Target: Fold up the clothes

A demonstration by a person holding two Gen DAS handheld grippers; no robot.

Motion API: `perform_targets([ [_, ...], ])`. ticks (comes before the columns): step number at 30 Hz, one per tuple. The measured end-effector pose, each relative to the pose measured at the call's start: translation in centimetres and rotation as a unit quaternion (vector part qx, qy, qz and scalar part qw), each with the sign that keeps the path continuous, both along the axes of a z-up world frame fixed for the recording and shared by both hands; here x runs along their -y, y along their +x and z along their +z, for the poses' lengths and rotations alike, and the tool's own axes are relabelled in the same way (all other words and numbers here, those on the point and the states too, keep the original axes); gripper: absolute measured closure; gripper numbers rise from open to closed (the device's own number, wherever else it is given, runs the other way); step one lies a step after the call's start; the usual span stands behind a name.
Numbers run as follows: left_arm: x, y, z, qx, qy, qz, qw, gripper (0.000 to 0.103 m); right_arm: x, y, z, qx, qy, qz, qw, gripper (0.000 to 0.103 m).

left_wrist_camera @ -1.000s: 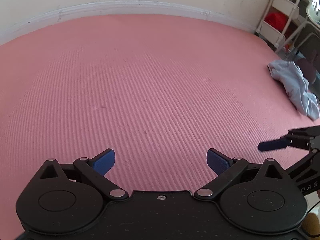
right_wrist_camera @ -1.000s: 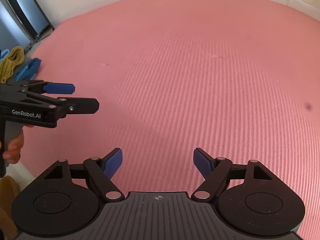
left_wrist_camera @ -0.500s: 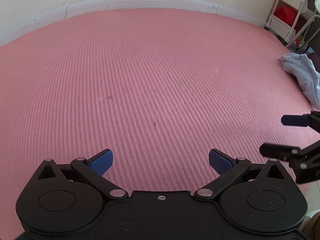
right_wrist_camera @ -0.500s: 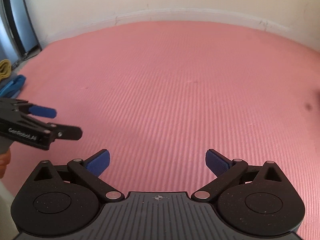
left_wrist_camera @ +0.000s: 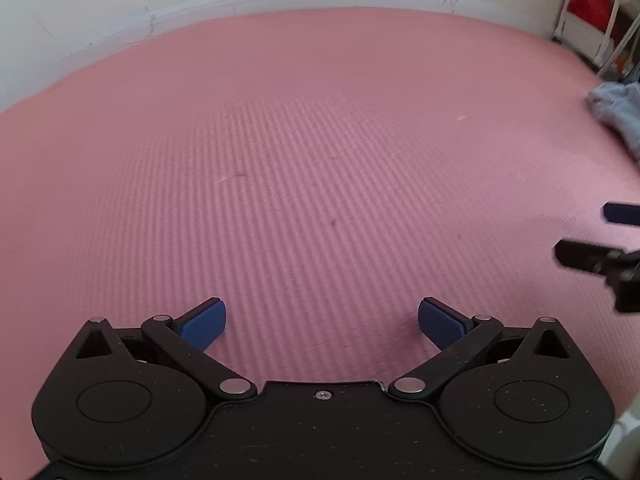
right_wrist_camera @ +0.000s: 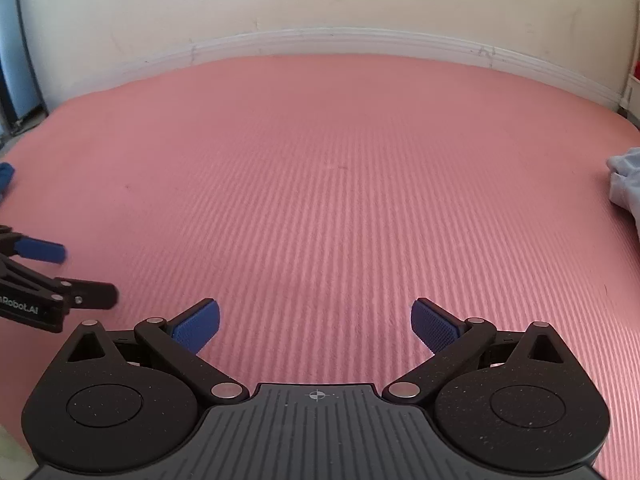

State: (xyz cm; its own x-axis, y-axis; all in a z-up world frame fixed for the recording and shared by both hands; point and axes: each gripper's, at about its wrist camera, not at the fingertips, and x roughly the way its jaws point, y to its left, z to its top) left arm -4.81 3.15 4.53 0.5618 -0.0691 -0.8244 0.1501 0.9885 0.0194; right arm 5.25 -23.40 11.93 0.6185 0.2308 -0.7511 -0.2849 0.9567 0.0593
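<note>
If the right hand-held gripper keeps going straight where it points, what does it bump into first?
Probably just the bare pink mat. The right hand-held gripper is open with nothing between its fingers, and the grey garment lies well off to the side.

A crumpled garment [left_wrist_camera: 618, 114] lies at the mat's [left_wrist_camera: 304, 152] far right edge, near a rack [left_wrist_camera: 588, 4].
</note>
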Motion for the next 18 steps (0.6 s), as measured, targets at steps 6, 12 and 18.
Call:
perform_targets([
  [6, -0.1, -0.8, 0.0, 0.012, 0.001, 0.006, 0.9999, 0.001, 0.0, 0.3, -0.6, 0.0, -0.008, -0.014, 1.0, 0.0],
  [12, -0.2, -1.1, -0.1, 0.02, 0.001, 0.008, 0.9998, 0.001, -0.4, 0.5, -1.2, -0.004, -0.013, -0.009, 1.0, 0.0],
  [18, 0.2, -1.3, -0.3, 0.025, 0.001, 0.012, 0.9996, 0.001, -0.6, 0.8, -1.7, -0.008, -0.02, -0.009, 1.0, 0.0],
])
